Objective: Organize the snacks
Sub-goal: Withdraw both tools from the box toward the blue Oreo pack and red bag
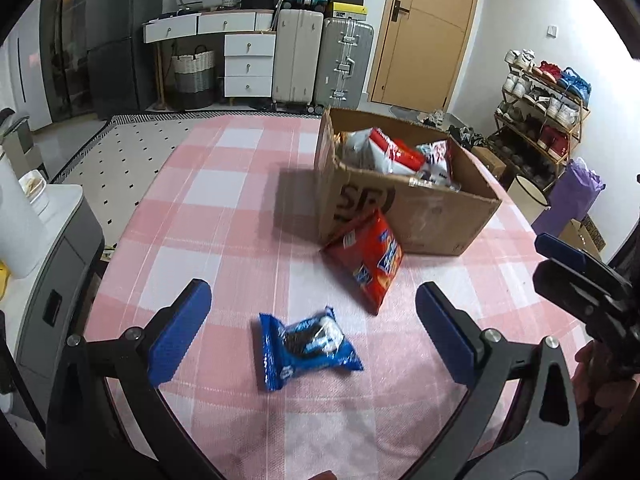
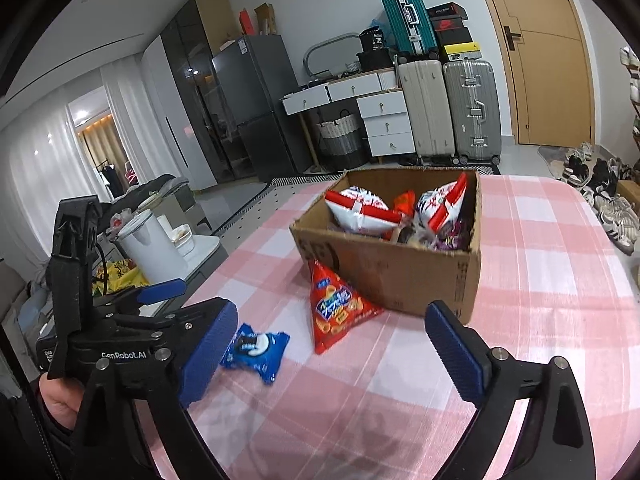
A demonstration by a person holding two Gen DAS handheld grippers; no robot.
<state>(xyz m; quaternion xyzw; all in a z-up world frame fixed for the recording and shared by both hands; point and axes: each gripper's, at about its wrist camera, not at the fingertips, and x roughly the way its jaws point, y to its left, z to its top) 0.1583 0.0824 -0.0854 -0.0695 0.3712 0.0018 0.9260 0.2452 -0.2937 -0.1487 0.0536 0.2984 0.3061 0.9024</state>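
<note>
Blue cookie packet (image 1: pixel 306 346) lies flat, long axis crosswise between open jaws.

Box (image 2: pixel 400 276) print partly hidden — perhaps letters — behind red packet (image 2: pixel 336 312).

Blue cookie packet (image 1: pixel 308 346) flat on cloth; red snack bag (image 1: pixel 366 260) leaning against open, snack-filled cardboard box (image 1: pixel 420 208).

My left gripper (image 1: pixel 314 330) and right gripper (image 2: pixel 332 354) have matt black plastic arms and ribbed blue pads, with bright metal screws. Under them lies a woven pink-and-white checked tablecloth (image 1: pixel 224 216), soft and matt. The blue cookie packet (image 1: pixel 308 346) and red snack bag (image 1: pixel 366 262) are glossy crinkled film. The cardboard box (image 1: pixel 420 216) is dull brown, rough-edged.
</note>
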